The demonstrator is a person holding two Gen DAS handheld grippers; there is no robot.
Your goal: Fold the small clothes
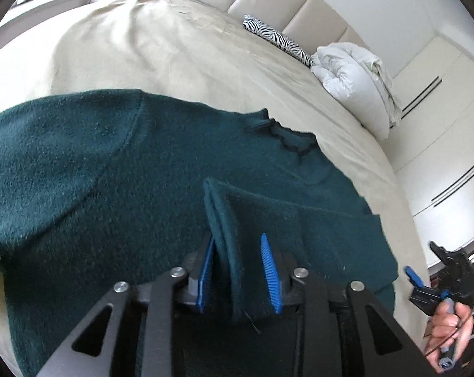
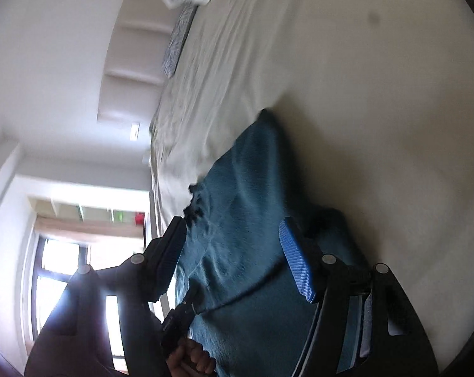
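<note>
Left wrist view: a dark green sweater lies spread on the bed, its frilled collar toward the headboard. One fold of it, a sleeve or a side edge, lies over the body and runs between the pads of the left gripper. The jaws stand partly apart; the fold leans on the left pad while the right pad shows a gap, so this looks like a loosened hold, not a pinch.

The knit is thick, fuzzy and limp. I judge it light but bulky: it should drape, hold a crease poorly and cling to itself, not slide. It is best taken at doubled edges, the shoulder seam, cuff or hem, where the ribbed pads get two layers.

In the right wrist view the right gripper hangs spread wide above the sweater, with nothing between its fingers. That picture is blurred.

Beyond the sweater, the bed has a smooth beige sheet with soft wrinkles. Further toward the headboard lie a zebra-print cushion and a bunched white duvet. The headboard is padded in pale panels. Right of the sweater, pale cupboard doors have thin dark handles.
</note>
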